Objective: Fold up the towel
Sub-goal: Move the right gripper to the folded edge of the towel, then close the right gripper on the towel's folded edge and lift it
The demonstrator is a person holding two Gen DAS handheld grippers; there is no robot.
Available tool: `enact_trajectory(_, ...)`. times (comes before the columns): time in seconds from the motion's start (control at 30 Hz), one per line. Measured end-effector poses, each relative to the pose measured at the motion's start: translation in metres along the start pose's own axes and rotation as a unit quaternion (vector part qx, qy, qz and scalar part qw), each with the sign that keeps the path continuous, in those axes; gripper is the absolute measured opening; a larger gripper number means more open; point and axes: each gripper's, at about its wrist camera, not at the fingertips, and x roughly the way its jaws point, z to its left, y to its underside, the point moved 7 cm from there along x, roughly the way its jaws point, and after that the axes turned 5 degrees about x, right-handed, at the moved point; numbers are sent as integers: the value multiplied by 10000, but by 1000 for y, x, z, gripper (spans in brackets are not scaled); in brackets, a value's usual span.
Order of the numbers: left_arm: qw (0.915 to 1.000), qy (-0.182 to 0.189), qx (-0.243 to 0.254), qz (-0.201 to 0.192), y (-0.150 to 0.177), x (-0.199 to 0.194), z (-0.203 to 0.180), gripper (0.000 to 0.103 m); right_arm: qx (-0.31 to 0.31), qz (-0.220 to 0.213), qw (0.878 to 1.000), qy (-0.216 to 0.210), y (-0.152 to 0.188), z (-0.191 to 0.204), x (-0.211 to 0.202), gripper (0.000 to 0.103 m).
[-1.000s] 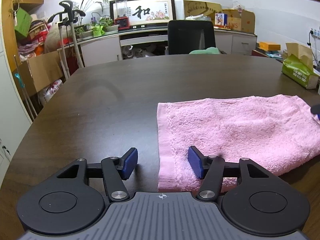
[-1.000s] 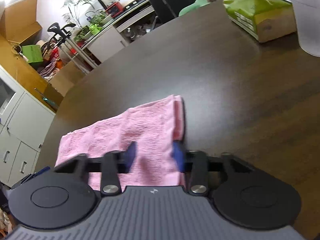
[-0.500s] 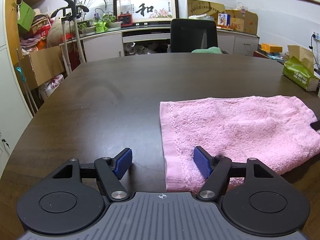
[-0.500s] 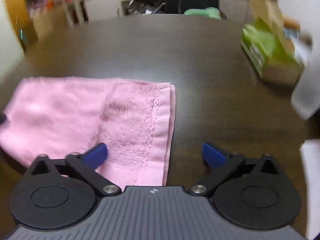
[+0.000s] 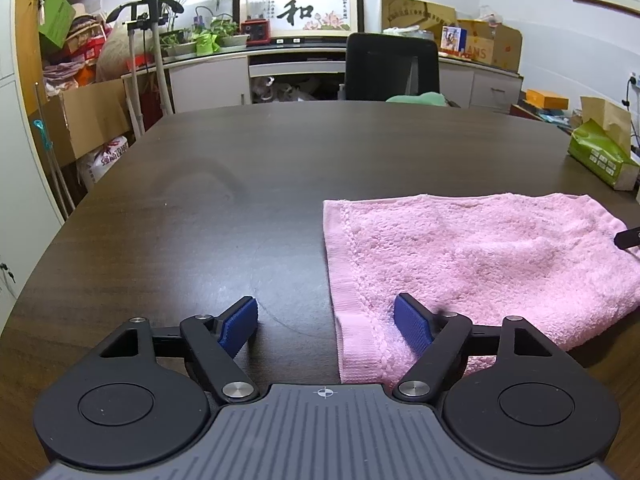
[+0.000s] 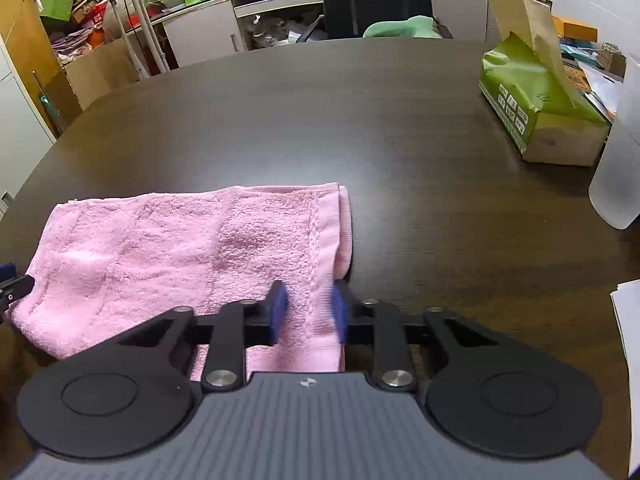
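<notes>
A pink towel (image 5: pixel 472 256) lies folded in a long strip on the dark wooden table (image 5: pixel 240 184). My left gripper (image 5: pixel 326 326) is open over the towel's near left corner, with the hem between its blue pads and the right pad over the cloth. In the right wrist view the towel (image 6: pixel 180 248) spreads to the left. My right gripper (image 6: pixel 306 316) has its blue pads close together with the towel's near right hem between them, low over the table (image 6: pixel 400 128). The pads look blurred.
A green tissue box (image 6: pixel 536 108) stands on the table at the right, with a frosted white container (image 6: pixel 618 176) and white paper (image 6: pixel 630 328) near the right edge. A black office chair (image 5: pixel 392 68) stands beyond the far edge. Cabinets and boxes line the walls.
My right gripper went from wide open half a second ago to nearly closed on the towel's right hem. My left gripper opened wider and drew back slightly from the left corner.
</notes>
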Motion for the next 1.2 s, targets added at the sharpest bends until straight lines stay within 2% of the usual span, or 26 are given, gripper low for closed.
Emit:
enact_trajectory(0.13, 10000, 11, -32, 19, 1, 1, 1, 82, 256, -185, 9994, -152, 0, -6, -2, 9)
enact_trajectory(0.37, 10000, 12, -42, 36, 1, 2, 2, 84, 1085, -382, 9890, -926, -2, -25, -9, 6)
enact_trajectory(0.47, 10000, 10, -45, 39, 1, 2, 2, 85, 1210, -411, 9842, -1224, -6, -27, -15, 6)
enact_trajectory(0.63, 10000, 13, -45, 40, 1, 2, 4, 86, 1227, -403, 9844, -1196, -9, -29, -10, 6)
enact_trajectory(0.97, 10000, 21, -61, 68, 2, 3, 4, 93, 1914, -618, 9611, -1893, -12, -45, -18, 5)
enact_trajectory(1.2, 10000, 26, 8, 40, 2, 3, 4, 94, 1871, -737, 9551, -2177, -21, -38, -31, 5)
